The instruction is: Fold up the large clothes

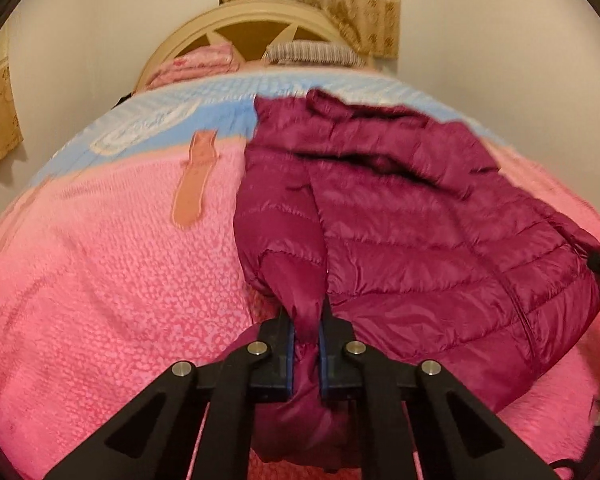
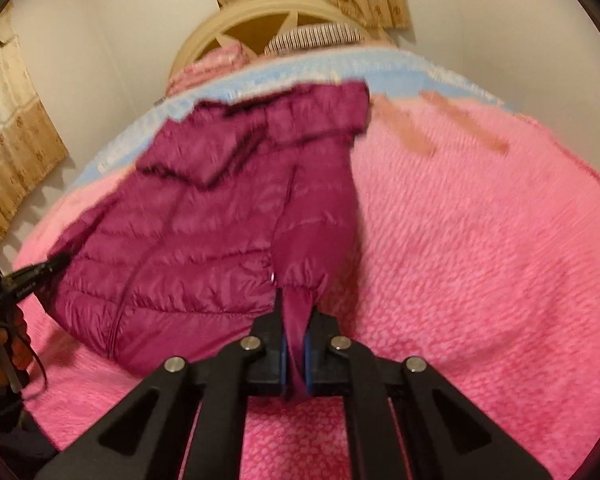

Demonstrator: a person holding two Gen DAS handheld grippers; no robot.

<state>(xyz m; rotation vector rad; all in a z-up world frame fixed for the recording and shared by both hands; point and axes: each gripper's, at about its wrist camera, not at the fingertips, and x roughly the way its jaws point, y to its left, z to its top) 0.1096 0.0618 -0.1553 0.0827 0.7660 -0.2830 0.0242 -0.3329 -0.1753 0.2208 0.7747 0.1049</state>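
Observation:
A maroon quilted puffer jacket [image 1: 420,216] lies spread on a pink bedspread [image 1: 100,264]. My left gripper [image 1: 306,332] is shut on a bunched fold of the jacket's near left edge, which hangs down between the blue pads. In the right wrist view the same jacket [image 2: 204,216] lies left of centre, and my right gripper [image 2: 296,340] is shut on a pinched strip of its near right edge. The left gripper's tip [image 2: 48,268] shows at the far left of that view, at the jacket's other corner. The jacket's hood end points toward the headboard.
The bedspread [image 2: 480,240] turns light blue near the headboard [image 1: 256,24]. Pink and striped pillows [image 1: 312,54] lie against the headboard. Curtains [image 1: 364,4] hang behind. The person's hand [image 2: 4,344] holds the other gripper's handle at the left edge.

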